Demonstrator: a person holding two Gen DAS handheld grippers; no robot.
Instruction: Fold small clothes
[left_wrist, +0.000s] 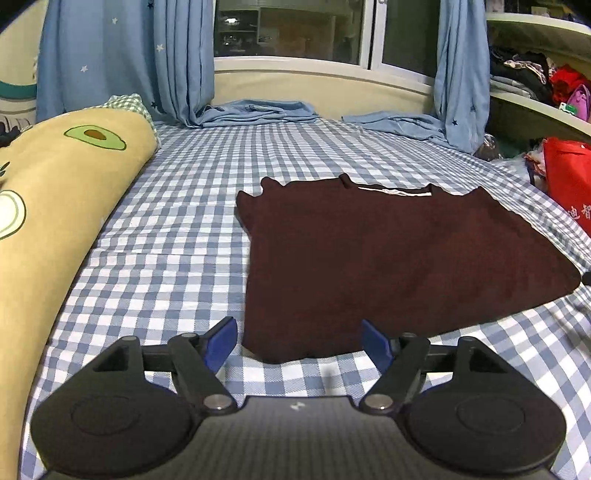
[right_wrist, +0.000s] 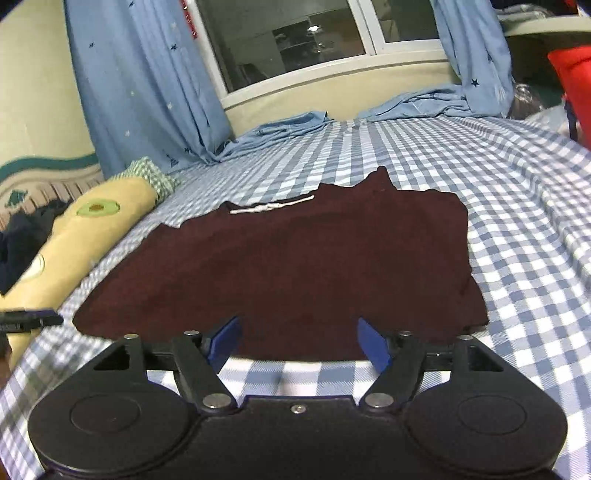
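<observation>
A dark maroon garment lies flat on the blue-and-white checked bed sheet, its collar with a white label at the far edge. My left gripper hovers open just above the garment's near left corner, blue pads apart, nothing between them. In the right wrist view the same maroon garment spreads ahead, and my right gripper is open over its near edge with empty jaws. The tip of the left gripper shows at the left edge of the right wrist view.
A long yellow avocado-print pillow runs along the left side of the bed. Blue star curtains and folded light-blue cloth lie by the window. A red bag and cluttered shelves stand at the right.
</observation>
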